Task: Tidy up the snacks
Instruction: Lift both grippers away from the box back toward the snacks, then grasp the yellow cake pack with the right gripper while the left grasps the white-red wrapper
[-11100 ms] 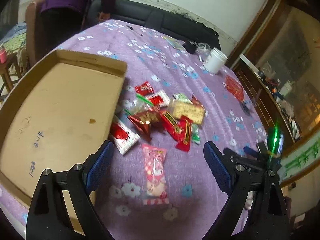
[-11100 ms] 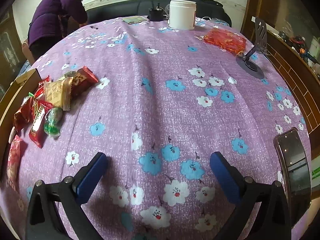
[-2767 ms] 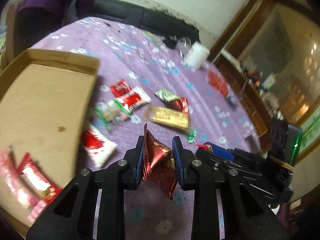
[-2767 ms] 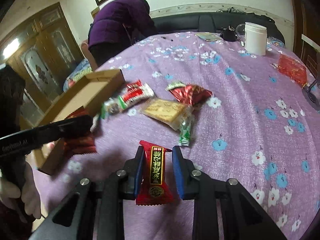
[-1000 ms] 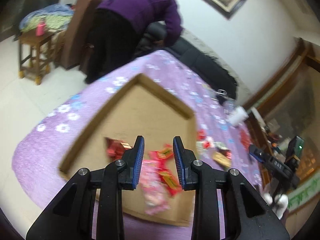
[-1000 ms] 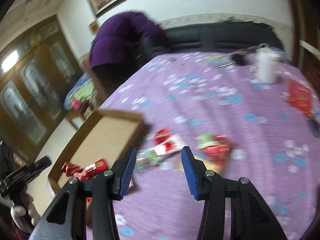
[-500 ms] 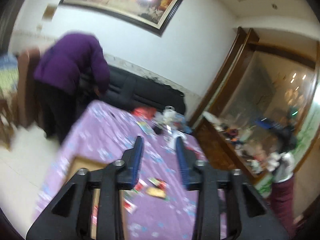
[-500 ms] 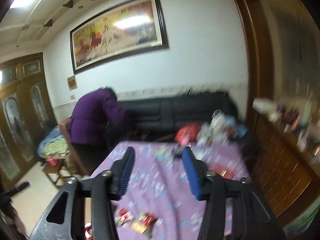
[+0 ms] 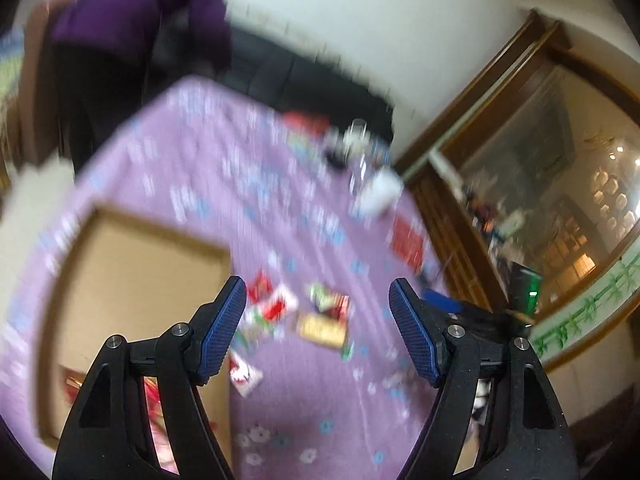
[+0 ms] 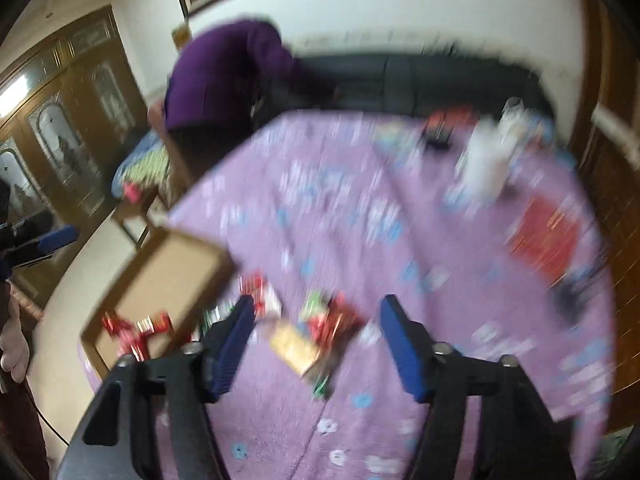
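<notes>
Both views are motion-blurred. Several snack packets (image 9: 304, 316) lie loose on the purple flowered tablecloth (image 9: 304, 420), right of a shallow cardboard box (image 9: 132, 280). They also show in the right wrist view (image 10: 316, 328), with a yellow packet (image 10: 294, 346) among them. The box (image 10: 168, 280) holds a few red packets (image 10: 134, 330) at its near end. My left gripper (image 9: 316, 330) is open and empty, high above the snacks. My right gripper (image 10: 316, 344) is open and empty, also above them.
A white jar (image 10: 486, 168) and a red bag (image 10: 548, 236) sit at the table's far right. A person in purple (image 10: 236, 76) bends by a black sofa (image 10: 420, 80) behind the table. A wooden cabinet (image 9: 520, 200) stands to the right.
Both cameras have tipped back down from the room toward the table. Both grippers' jaws have opened wider. The snacks and box are in view again.
</notes>
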`<state>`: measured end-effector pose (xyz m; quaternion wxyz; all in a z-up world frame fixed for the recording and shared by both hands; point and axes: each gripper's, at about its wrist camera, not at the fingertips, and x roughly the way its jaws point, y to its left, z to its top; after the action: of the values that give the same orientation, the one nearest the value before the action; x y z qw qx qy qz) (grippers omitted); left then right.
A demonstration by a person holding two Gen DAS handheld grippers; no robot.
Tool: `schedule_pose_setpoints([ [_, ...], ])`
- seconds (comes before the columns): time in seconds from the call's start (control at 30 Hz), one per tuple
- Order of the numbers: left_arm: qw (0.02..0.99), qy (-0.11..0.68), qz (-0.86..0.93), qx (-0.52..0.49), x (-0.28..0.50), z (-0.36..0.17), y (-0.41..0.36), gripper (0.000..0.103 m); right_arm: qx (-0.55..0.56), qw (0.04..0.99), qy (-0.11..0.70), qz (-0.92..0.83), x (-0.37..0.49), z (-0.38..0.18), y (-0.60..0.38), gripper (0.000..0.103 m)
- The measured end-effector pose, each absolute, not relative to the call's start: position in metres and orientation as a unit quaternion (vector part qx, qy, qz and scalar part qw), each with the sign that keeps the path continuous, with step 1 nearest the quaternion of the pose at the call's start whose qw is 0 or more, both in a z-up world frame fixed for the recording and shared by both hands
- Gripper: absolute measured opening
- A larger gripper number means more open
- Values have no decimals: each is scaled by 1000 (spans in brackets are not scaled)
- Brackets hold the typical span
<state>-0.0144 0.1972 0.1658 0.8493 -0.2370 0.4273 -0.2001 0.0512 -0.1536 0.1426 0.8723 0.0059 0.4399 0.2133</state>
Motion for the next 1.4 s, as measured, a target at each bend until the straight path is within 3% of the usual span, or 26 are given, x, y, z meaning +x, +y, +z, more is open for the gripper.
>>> schedule_pose_setpoints([
  [0.13,823,478,-196,-235,-2,112,166,74,0,849,469,242,59,72,-140,60],
  [0.47,824,520,-176,-143,33,66,118,74,-101,847,463,242,70,30,-98,60],
  [0.53,827,522,-176,-111,35,60,106,74,-107,846,466,236,65,25,-97,37],
  [0.6,829,524,-177,-81,39,53,94,74,-93,846,467,240,60,27,-100,26],
  [0.77,835,526,-161,-27,52,38,75,74,-81,851,472,215,43,28,-115,21],
  [1.0,818,556,-138,48,61,14,50,74,-22,854,474,213,34,23,-153,22],
  [1.2,804,564,-177,68,40,6,33,47,45,853,477,207,41,19,-190,23],
  [1.27,799,566,-192,65,30,7,28,47,78,846,476,227,43,20,-197,32],
  [1.33,802,562,-193,64,22,6,27,47,83,848,465,239,41,24,-196,58],
  [1.4,807,558,-187,50,19,5,31,47,66,854,454,247,36,28,-188,61],
])
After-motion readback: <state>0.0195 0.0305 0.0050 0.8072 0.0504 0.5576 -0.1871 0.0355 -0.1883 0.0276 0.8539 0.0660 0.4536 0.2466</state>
